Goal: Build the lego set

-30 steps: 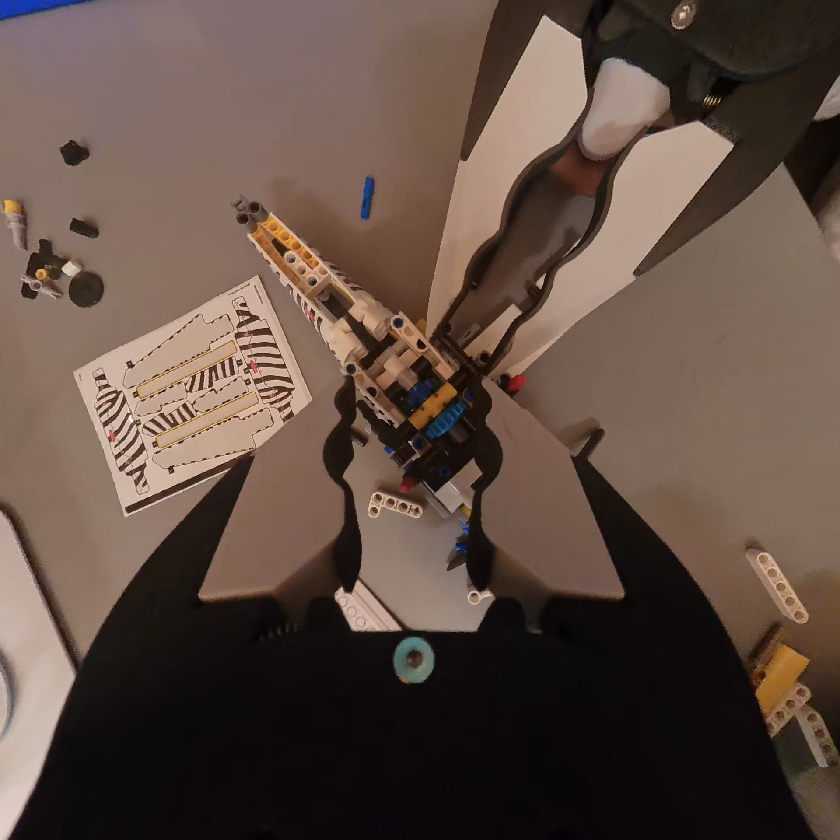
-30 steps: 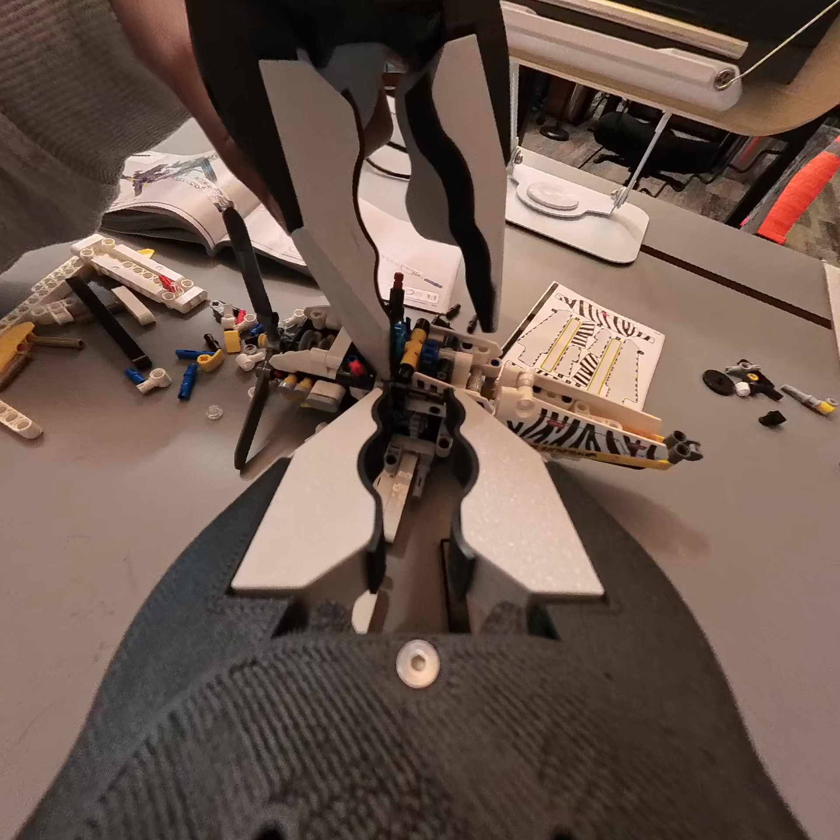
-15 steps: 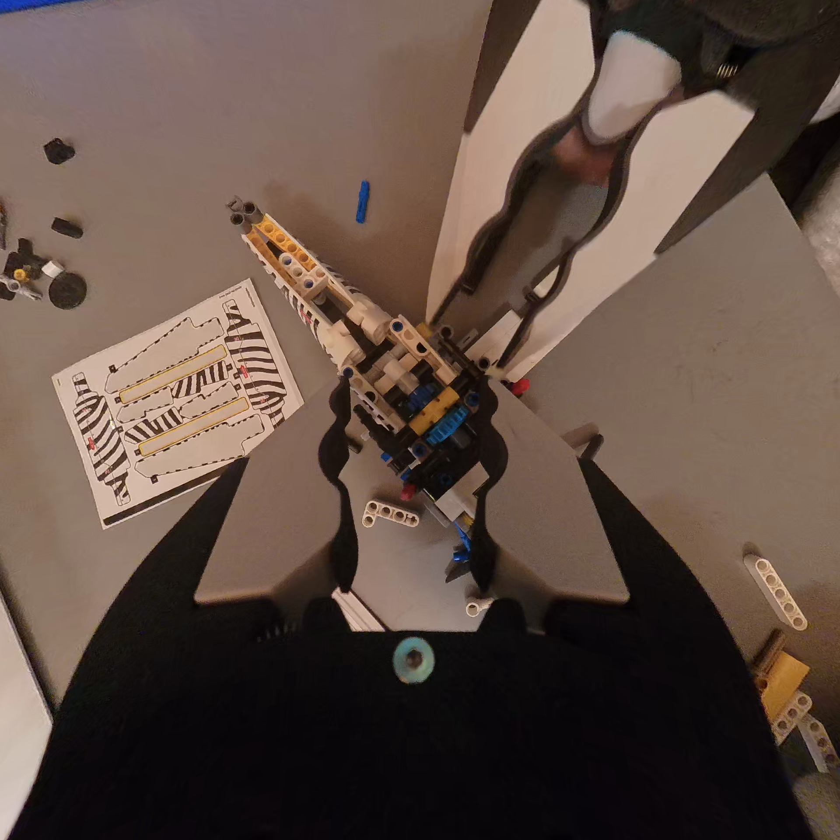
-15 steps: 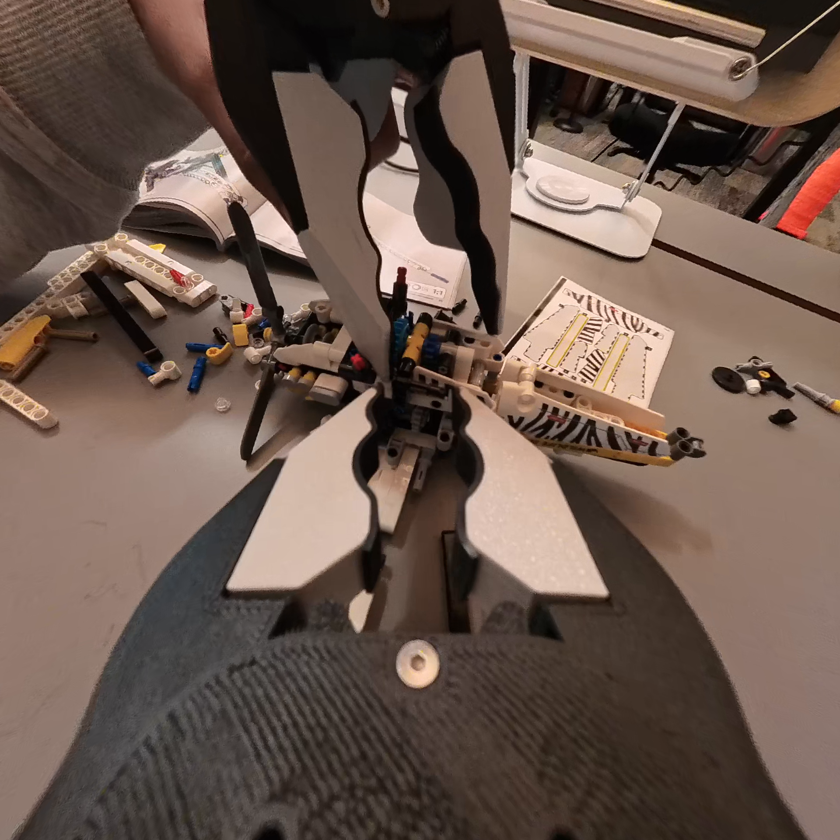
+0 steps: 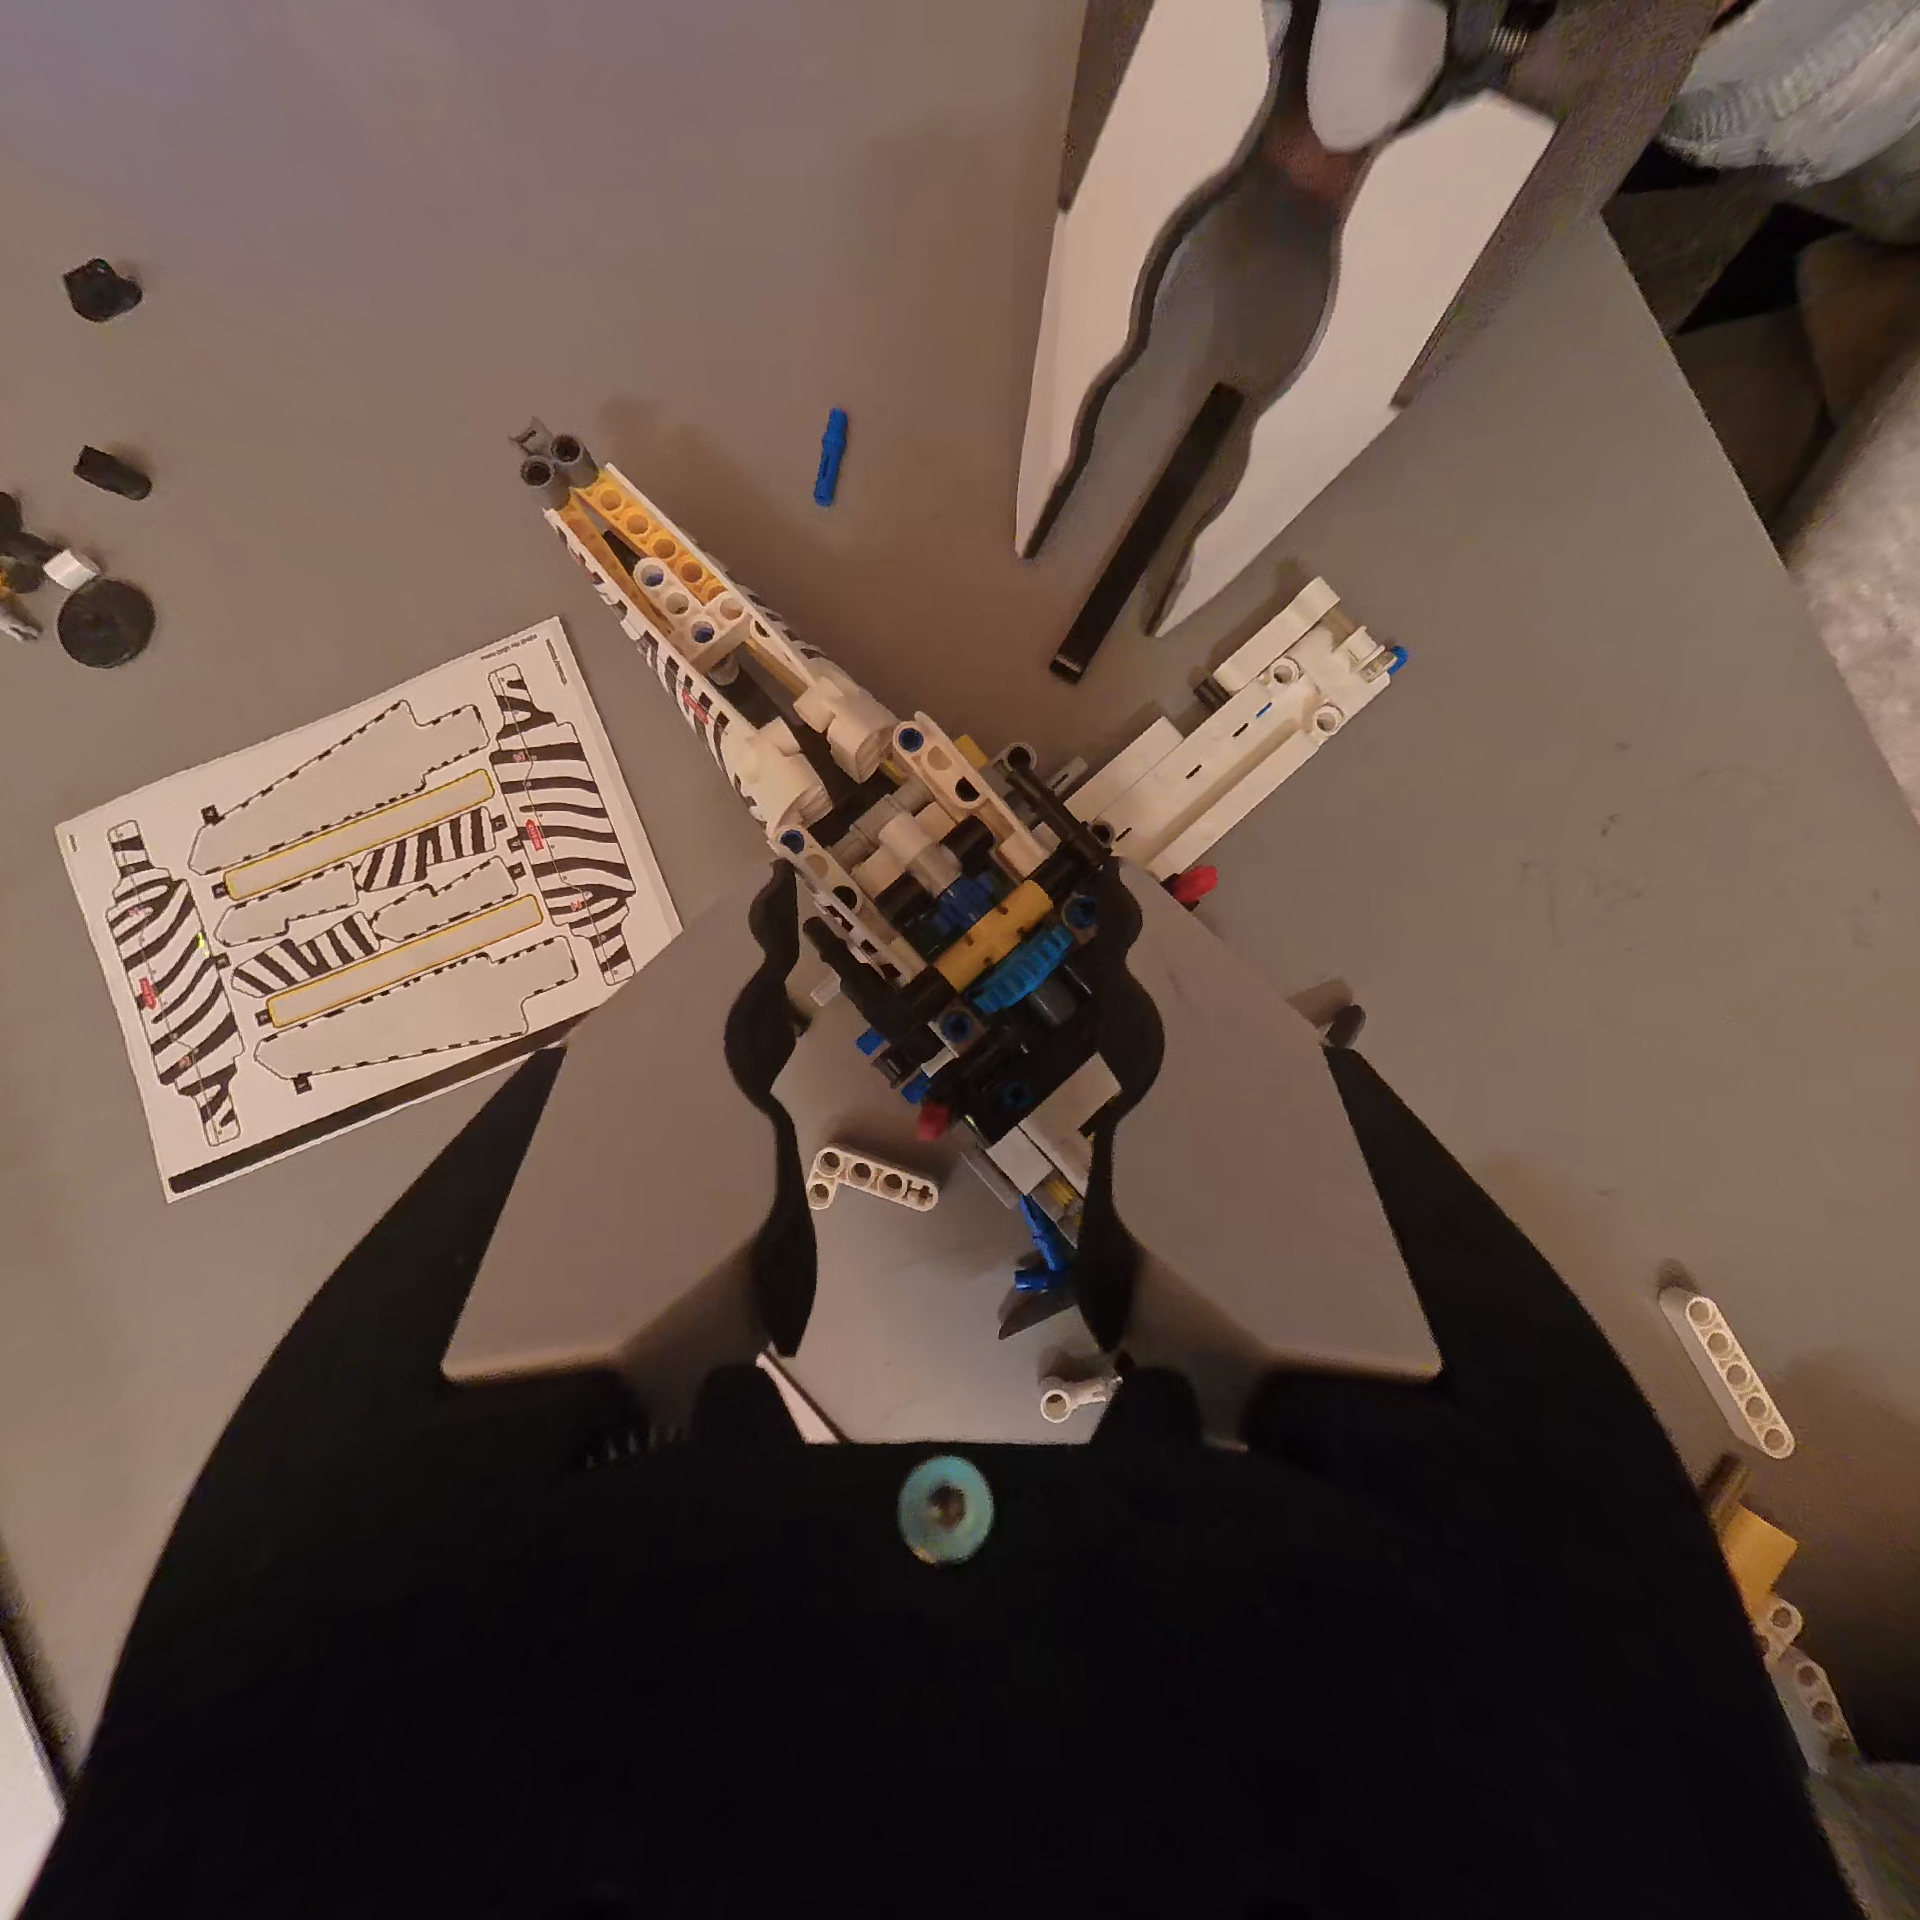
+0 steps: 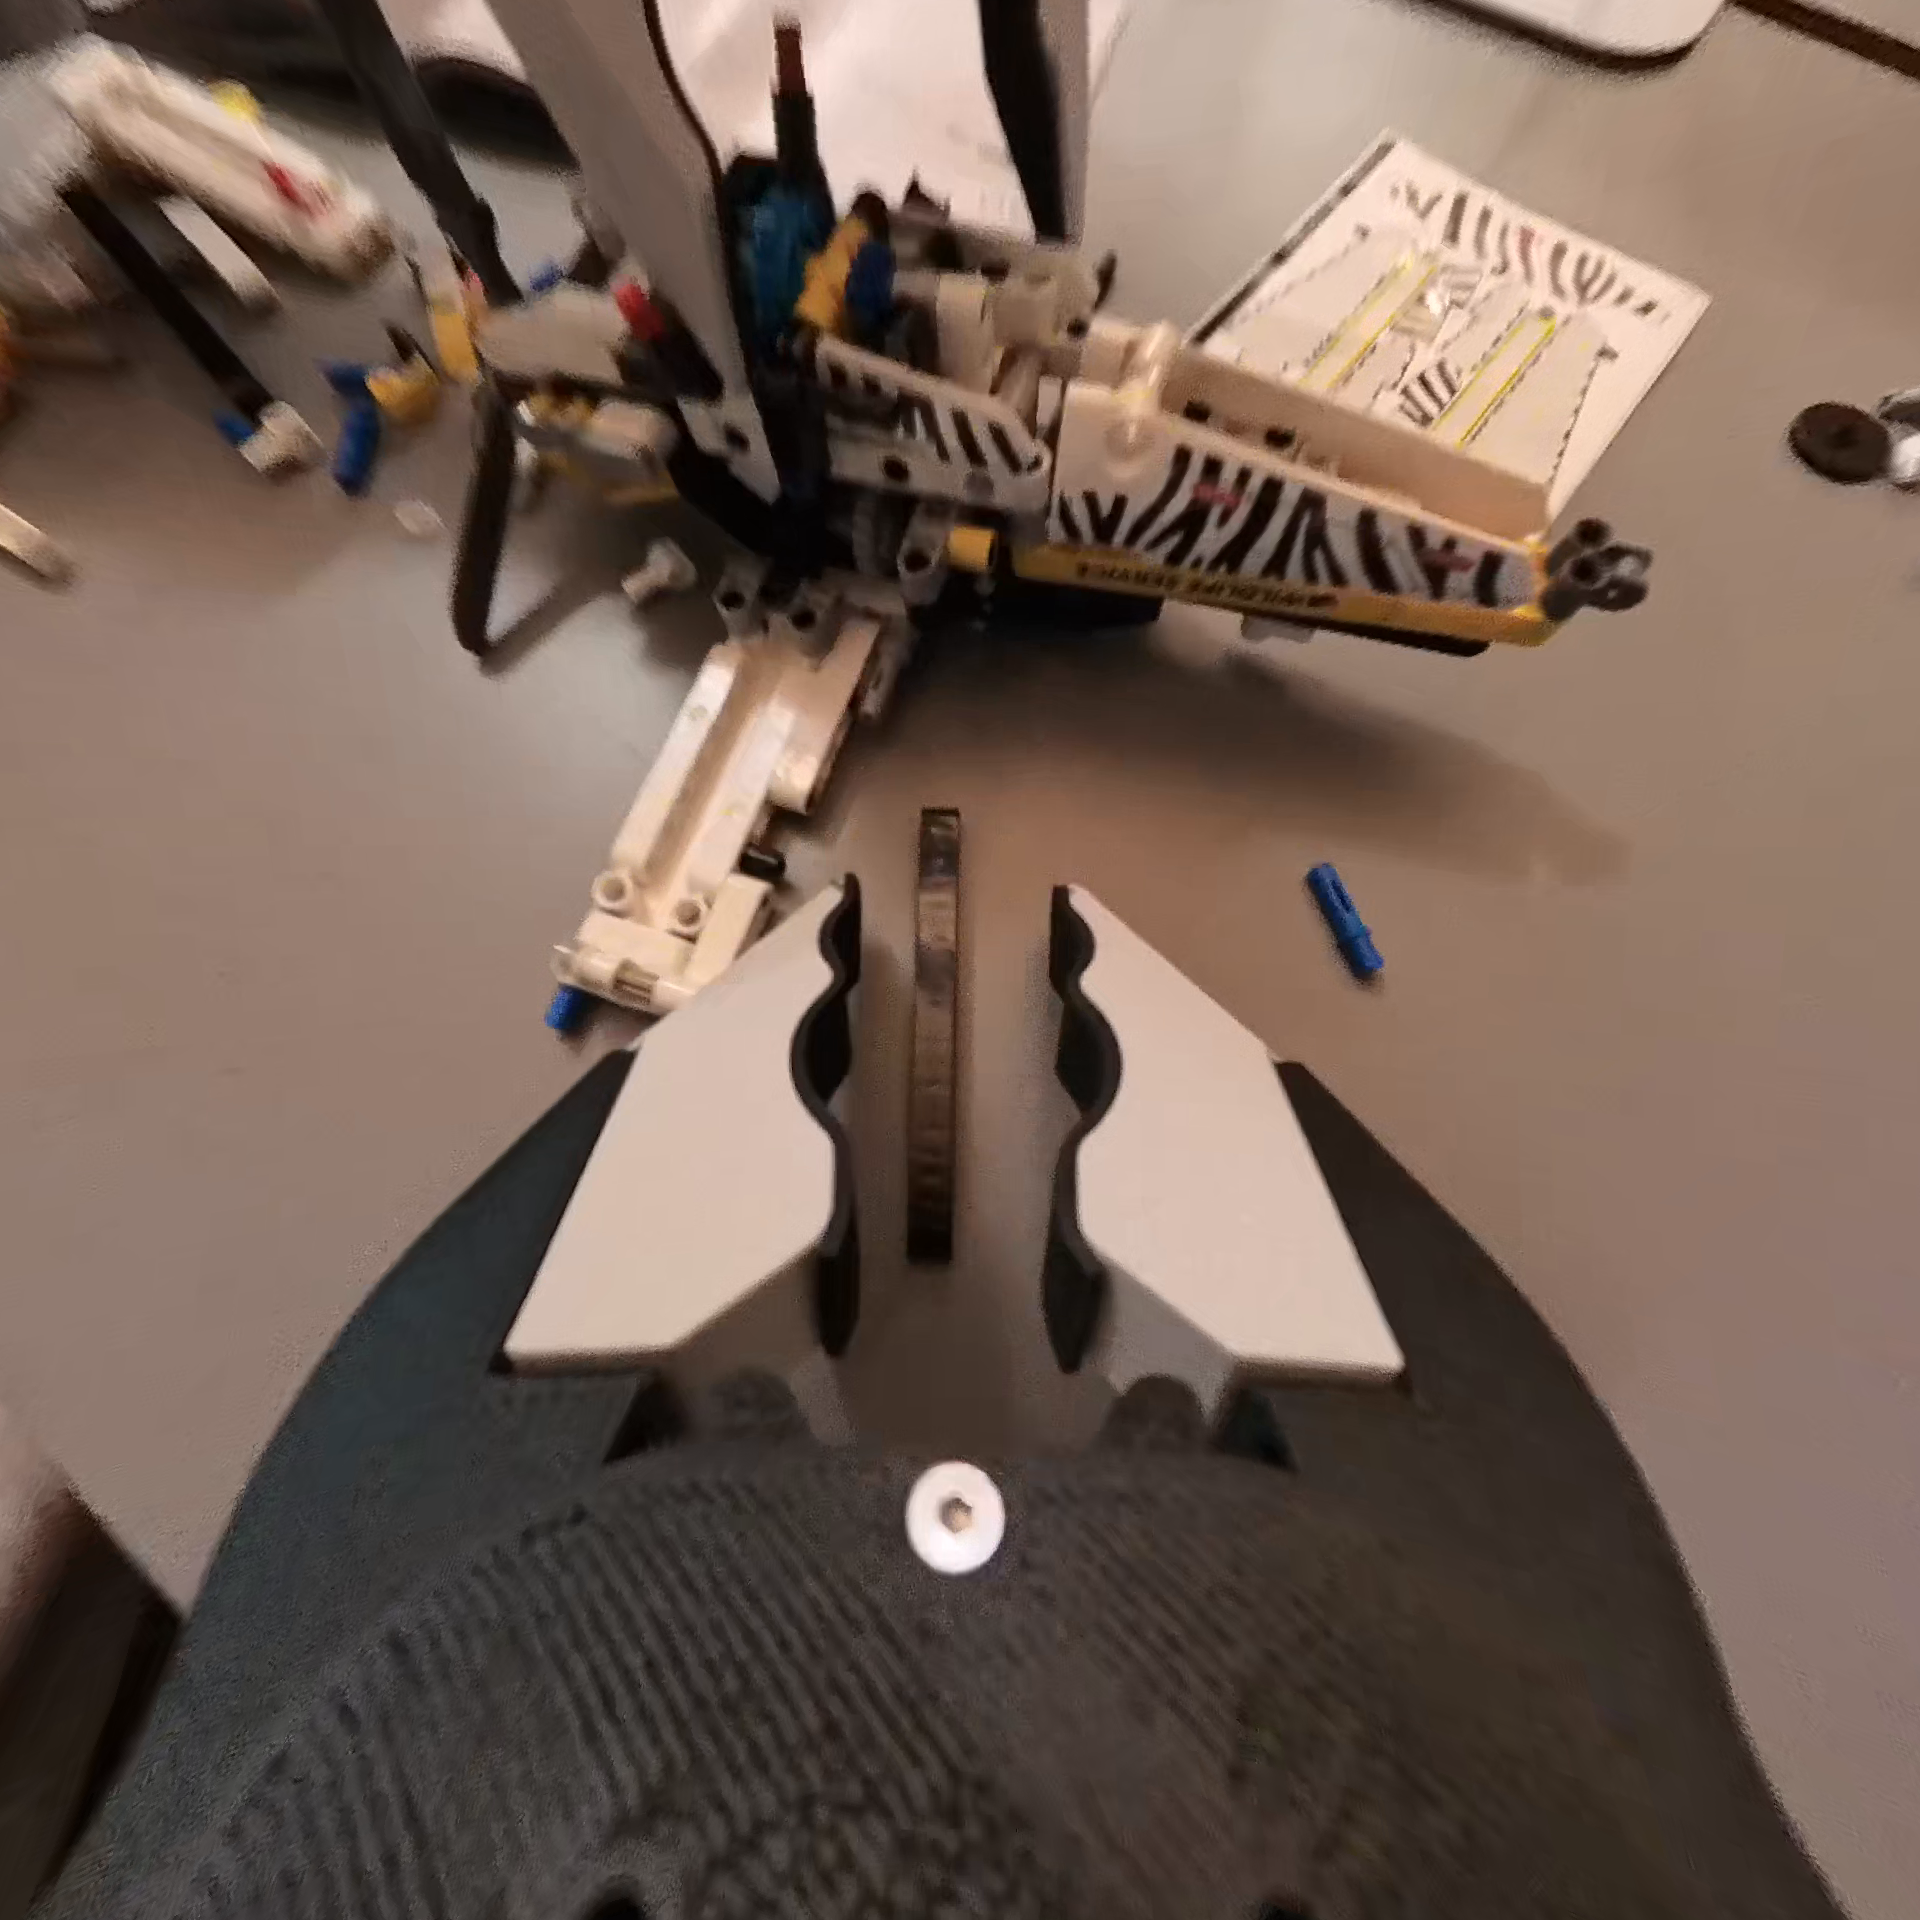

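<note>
The lego model (image 5: 935, 894) has a zebra-striped tail boom (image 5: 665, 582) and a white side assembly (image 5: 1247, 717), and it rests on the grey table (image 5: 1558, 935). My left gripper (image 5: 951, 894) is shut on the model's black and yellow middle. In the right wrist view its fingers (image 6: 644, 156) come down onto the model (image 6: 1039, 468). My right gripper (image 6: 951, 899) is open and sits back from the model. A long black beam (image 6: 933, 1039) lies flat between its fingers with a gap on each side. The right gripper (image 5: 1096, 587) and beam (image 5: 1153, 530) also show in the left wrist view.
A zebra sticker sheet (image 5: 353, 904) lies left of the model. A blue pin (image 6: 1343, 932) lies right of my right gripper. White beams (image 5: 871, 1179) (image 5: 1725, 1371) and small black parts (image 5: 104, 623) are scattered. Loose parts (image 6: 353, 416) lie beyond the model. The table edge (image 5: 1714, 364) is at far right. My right fingertips sit around 10 cm from my left ones.
My right gripper has pulled back from the model and its jaws have widened. The black beam now lies on the table between them. My left gripper still holds the model.
</note>
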`<action>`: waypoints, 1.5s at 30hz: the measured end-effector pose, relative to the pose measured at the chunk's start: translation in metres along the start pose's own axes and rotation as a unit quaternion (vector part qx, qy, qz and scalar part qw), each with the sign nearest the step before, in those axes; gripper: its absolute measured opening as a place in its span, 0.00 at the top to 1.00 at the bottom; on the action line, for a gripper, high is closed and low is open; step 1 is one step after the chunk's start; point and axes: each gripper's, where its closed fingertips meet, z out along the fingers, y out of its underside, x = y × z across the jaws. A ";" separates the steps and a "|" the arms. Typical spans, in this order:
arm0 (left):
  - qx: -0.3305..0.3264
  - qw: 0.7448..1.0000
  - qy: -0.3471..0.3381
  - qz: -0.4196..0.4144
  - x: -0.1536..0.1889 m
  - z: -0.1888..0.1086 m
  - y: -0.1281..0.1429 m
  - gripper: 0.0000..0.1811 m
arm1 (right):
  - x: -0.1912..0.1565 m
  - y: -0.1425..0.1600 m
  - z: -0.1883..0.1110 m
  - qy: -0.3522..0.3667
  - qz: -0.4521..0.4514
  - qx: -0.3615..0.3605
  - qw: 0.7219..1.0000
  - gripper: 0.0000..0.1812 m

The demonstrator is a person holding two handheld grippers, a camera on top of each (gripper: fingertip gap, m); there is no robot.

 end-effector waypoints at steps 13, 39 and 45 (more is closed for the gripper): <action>0.002 1.000 0.005 -0.009 0.000 0.001 0.000 0.67 | -0.004 -0.059 0.002 0.032 0.070 0.132 0.988 0.97; 0.013 1.000 0.014 -0.015 0.001 0.001 0.000 0.68 | -0.010 -0.068 0.007 0.067 0.028 0.144 0.987 0.97; 0.017 0.999 0.020 -0.019 0.001 0.000 -0.001 0.69 | -0.010 -0.069 0.008 0.092 -0.018 0.144 0.985 0.97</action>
